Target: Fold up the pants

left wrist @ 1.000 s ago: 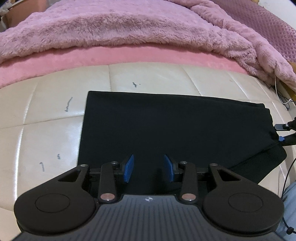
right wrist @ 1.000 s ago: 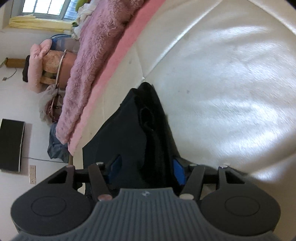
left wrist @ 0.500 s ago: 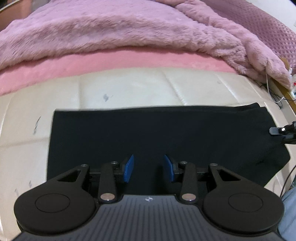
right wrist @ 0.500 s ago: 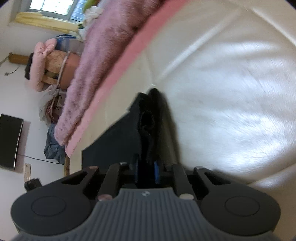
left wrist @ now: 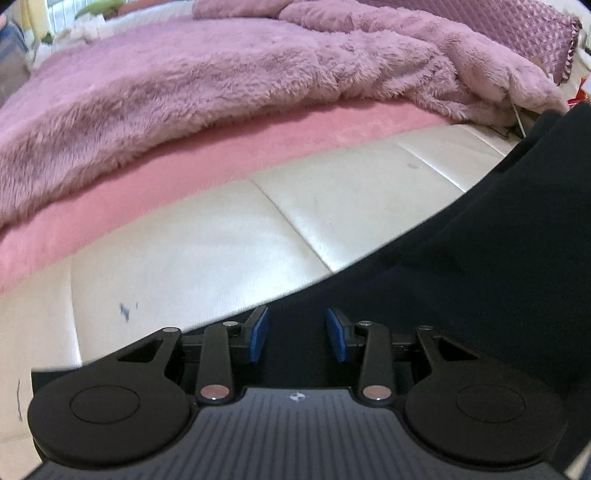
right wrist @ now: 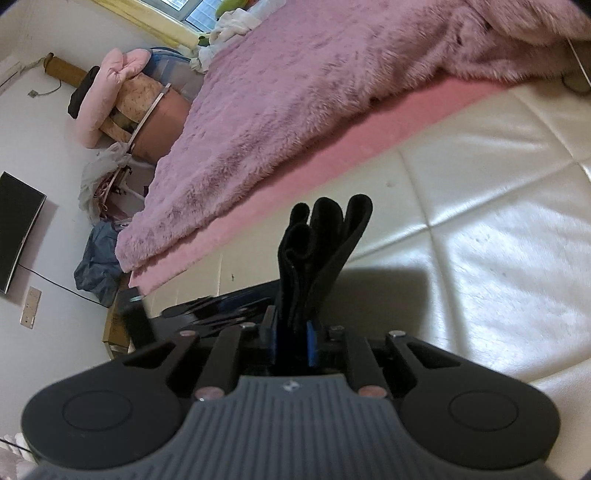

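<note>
Cream mattress (left wrist: 207,258) serves as folding surface. Right gripper (right wrist: 291,343) clamps the bunched pants (right wrist: 317,251) end, raised toward 12 o'clock for folding over. Left gripper (left wrist: 297,332), half open and holding nothing, hovers above the flat cloth, likely to pin it.

A cream quilted leather surface (right wrist: 498,206) is seen in the foreground, glossy under the light. It is bordered by a pink sheet (left wrist: 221,162) overlaid with a mauve plush blanket (left wrist: 207,77). White walls (right wrist: 40,155) are noted at left, with a dark screen (right wrist: 16,229) mounted there, a wall socket (right wrist: 30,307) below it, and a bright window (right wrist: 192,9) above.
</note>
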